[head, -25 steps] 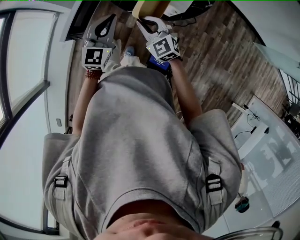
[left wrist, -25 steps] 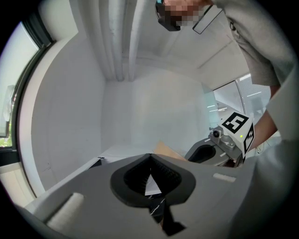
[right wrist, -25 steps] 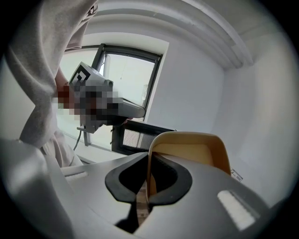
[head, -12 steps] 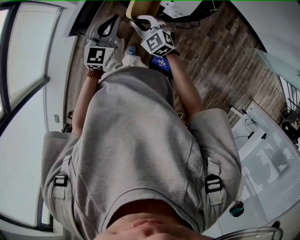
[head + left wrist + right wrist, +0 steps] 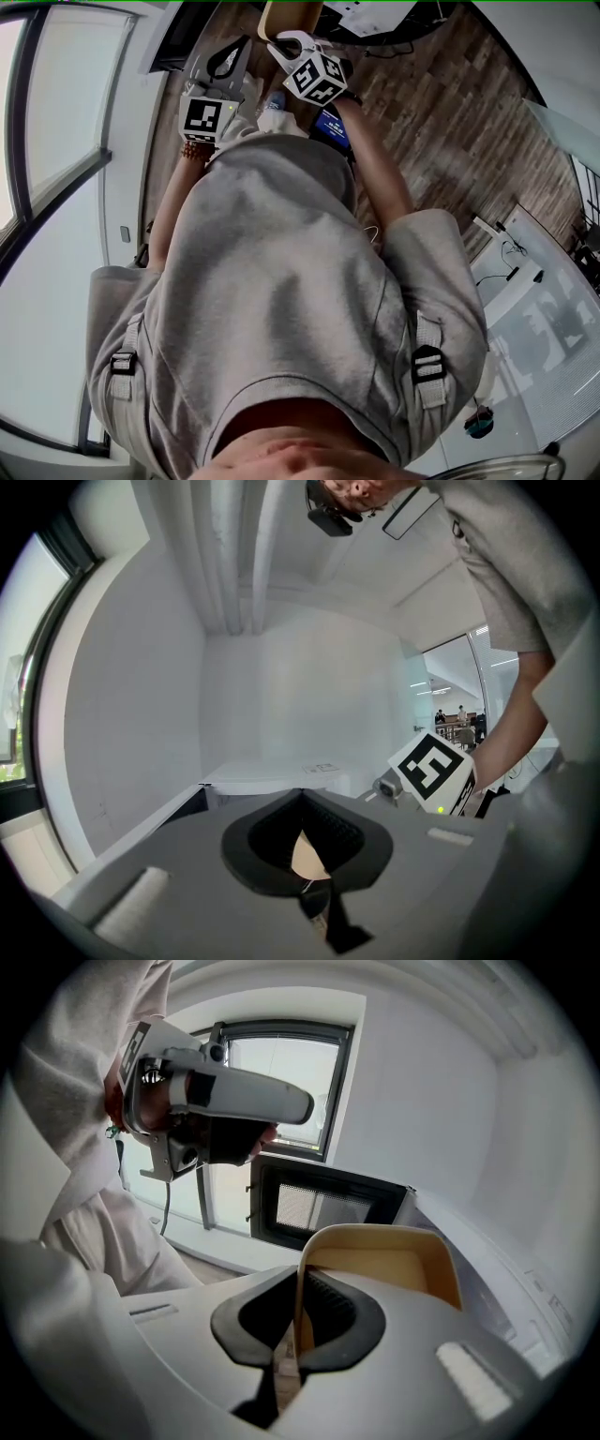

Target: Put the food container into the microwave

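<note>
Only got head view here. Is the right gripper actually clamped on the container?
Observer: Yes. In the right gripper view, the right gripper has its jaws shut on the side wall of the tan food container.
Operator: Left one?
Observer: The left gripper has its jaws together, with nothing gripped.
Operator: Microwave lined up?
Observer: The microwave shows beyond the container, up and to the left, its mesh window towards the right gripper's camera.

Food container [image 5: 380, 1269] showing tan. Microwave [image 5: 323, 1206] door showing black, dotted mesh window. Left claw [image 5: 317, 907] and right claw [image 5: 281, 1361] showing grey, black pads [image 5: 242, 1321], black-and-white square-marker cubes [image 5: 317, 78]. Floor [image 5: 441, 112] showing brown wood planks.
</note>
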Demonstrator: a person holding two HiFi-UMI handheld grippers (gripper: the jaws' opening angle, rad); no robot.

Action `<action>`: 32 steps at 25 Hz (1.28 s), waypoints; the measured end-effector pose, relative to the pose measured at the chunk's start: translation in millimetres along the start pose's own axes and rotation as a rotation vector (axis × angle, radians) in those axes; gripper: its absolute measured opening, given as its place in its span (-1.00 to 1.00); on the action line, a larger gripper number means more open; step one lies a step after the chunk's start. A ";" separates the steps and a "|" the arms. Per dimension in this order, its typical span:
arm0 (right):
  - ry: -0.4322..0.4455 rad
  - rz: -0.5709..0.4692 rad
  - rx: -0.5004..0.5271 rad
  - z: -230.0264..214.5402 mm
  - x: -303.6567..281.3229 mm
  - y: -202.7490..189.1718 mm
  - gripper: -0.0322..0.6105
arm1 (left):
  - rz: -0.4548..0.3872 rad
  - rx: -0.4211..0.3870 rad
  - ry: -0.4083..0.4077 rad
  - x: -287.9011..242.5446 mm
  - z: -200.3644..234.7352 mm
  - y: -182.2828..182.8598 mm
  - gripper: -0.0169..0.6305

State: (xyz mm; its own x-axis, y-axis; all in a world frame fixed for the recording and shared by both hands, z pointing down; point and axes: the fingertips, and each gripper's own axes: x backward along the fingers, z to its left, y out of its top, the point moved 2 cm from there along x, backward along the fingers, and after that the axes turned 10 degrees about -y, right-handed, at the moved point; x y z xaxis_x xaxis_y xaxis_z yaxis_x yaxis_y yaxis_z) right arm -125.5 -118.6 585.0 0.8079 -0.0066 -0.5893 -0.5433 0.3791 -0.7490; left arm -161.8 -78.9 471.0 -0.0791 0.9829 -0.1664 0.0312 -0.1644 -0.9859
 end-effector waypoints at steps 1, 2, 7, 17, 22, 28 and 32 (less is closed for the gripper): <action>0.006 0.010 -0.002 1.1 -2.1 -2.7 -0.82 | -0.002 0.002 -0.002 -0.4 0.3 0.0 -0.94; 0.012 0.020 -0.003 2.6 -4.0 -4.9 -0.82 | -0.005 0.005 -0.004 -0.2 0.7 -0.3 -0.94; 0.035 0.072 0.017 6.5 -14.5 -14.7 -0.82 | -0.008 0.027 -0.007 -0.9 8.5 -7.3 -0.94; 0.064 0.146 0.038 -1.6 -29.3 -27.7 -0.82 | 0.007 -0.006 -0.034 -16.3 13.2 -14.1 -0.94; 0.039 0.160 0.038 -13.4 -45.0 -27.5 -0.82 | 0.020 -0.002 -0.045 -21.1 18.6 -15.2 -0.94; 0.024 0.180 0.042 -24.8 -61.2 -28.2 -0.82 | 0.035 -0.028 -0.061 -30.1 31.0 -9.7 -0.94; 0.004 0.206 0.037 -36.0 -71.0 -31.4 -0.82 | 0.041 -0.052 -0.078 -37.5 40.0 -5.1 -0.94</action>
State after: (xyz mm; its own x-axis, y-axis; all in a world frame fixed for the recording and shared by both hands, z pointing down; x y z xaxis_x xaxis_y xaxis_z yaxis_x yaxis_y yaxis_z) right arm -174.0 -163.3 639.5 0.6797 0.0708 -0.7300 -0.6879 0.4070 -0.6010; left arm -198.8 -118.3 481.6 -0.1536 0.9657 -0.2095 0.0875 -0.1979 -0.9763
